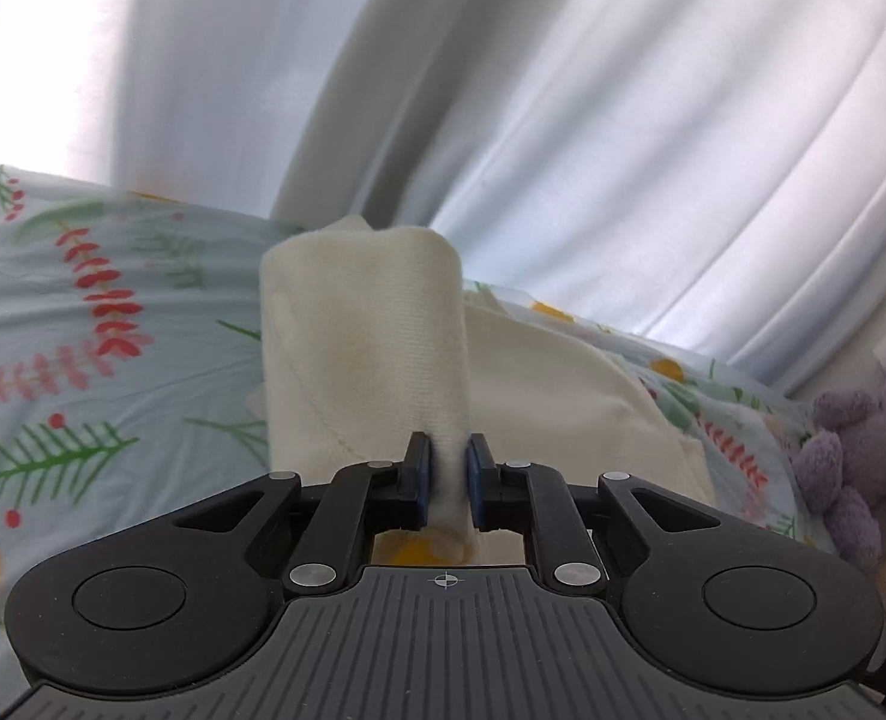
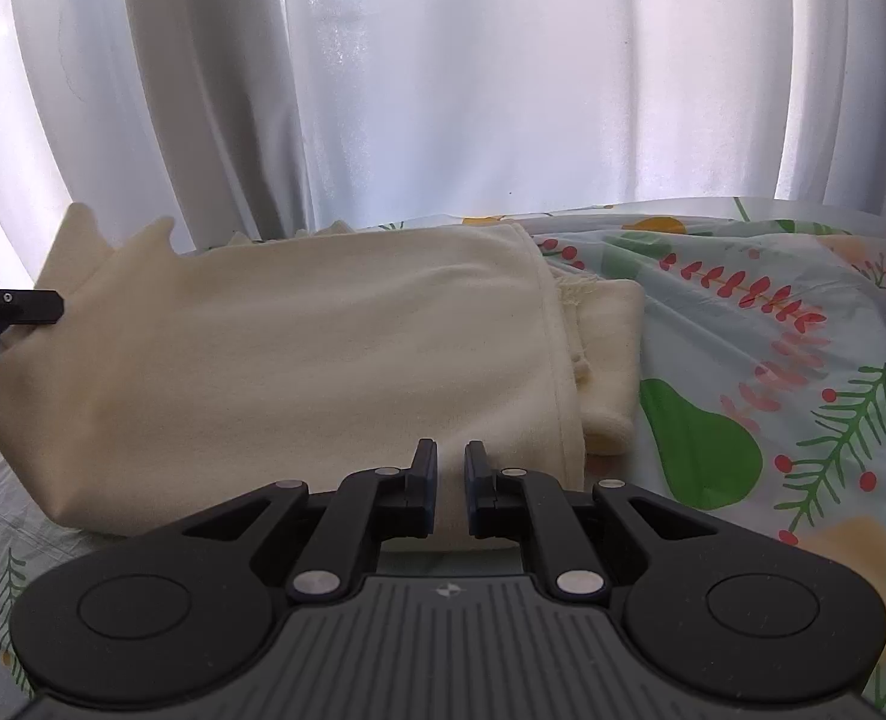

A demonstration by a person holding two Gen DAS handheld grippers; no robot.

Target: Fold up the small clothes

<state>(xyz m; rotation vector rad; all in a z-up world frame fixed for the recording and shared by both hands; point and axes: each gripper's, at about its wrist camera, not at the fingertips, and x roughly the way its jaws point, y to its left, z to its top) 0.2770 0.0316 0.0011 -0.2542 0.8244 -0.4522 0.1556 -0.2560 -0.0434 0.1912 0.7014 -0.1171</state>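
left wrist view: left gripper [image 1: 448,468] pinches a cream garment [image 1: 362,330], lifted above floral bedding [image 1: 71,312]. right gripper [image 2: 450,477] seems nearly closed on the garment's edge.

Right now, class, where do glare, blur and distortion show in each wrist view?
Left wrist view: backlit white curtain glares; floral bedsheet is motion-blurred; cream cotton garment soft. Right wrist view: sharper, curtain overexposed, fisheye bends the sheet's edge.
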